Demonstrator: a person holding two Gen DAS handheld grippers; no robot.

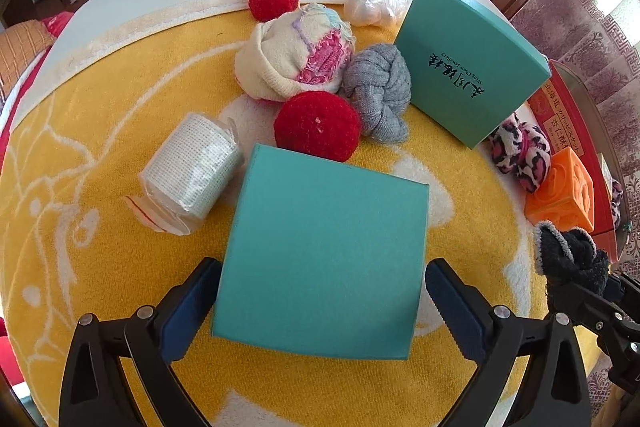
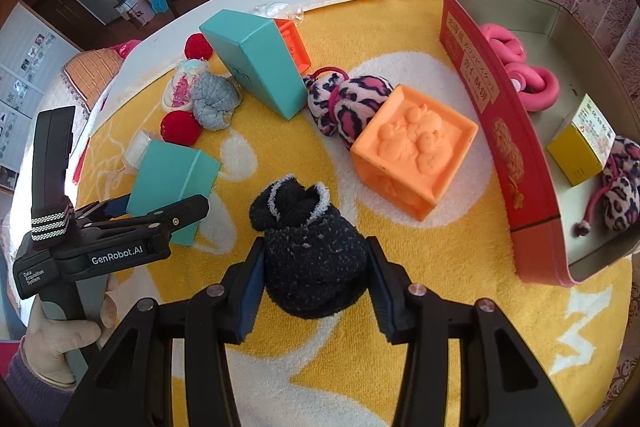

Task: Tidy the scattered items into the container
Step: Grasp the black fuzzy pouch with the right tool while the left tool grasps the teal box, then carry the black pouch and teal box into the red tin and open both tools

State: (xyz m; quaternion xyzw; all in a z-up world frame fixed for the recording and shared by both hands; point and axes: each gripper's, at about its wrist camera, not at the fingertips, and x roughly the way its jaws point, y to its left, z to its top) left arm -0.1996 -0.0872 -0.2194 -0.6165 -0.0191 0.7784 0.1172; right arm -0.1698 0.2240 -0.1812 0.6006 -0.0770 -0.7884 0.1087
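Sock [image 2: 310, 259], black and fuzzy, sits clamped in my right gripper [image 2: 316, 289], both pads pressing its sides, low centre of the right view; I see the red tin [image 2: 506, 147] at the right edge there, a small yellow box [image 2: 576, 151] and pink rings [image 2: 520, 67] inside it; my left gripper [image 1: 320, 303] stands wide around a teal box [image 1: 324, 255] at lower centre of the left view, pads just clear of its sides; an orange block [image 2: 412, 155] rests on the yellow towel [image 2: 440, 307] near the tin.

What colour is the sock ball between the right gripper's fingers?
Black with a grey-white cuff; right wrist view.
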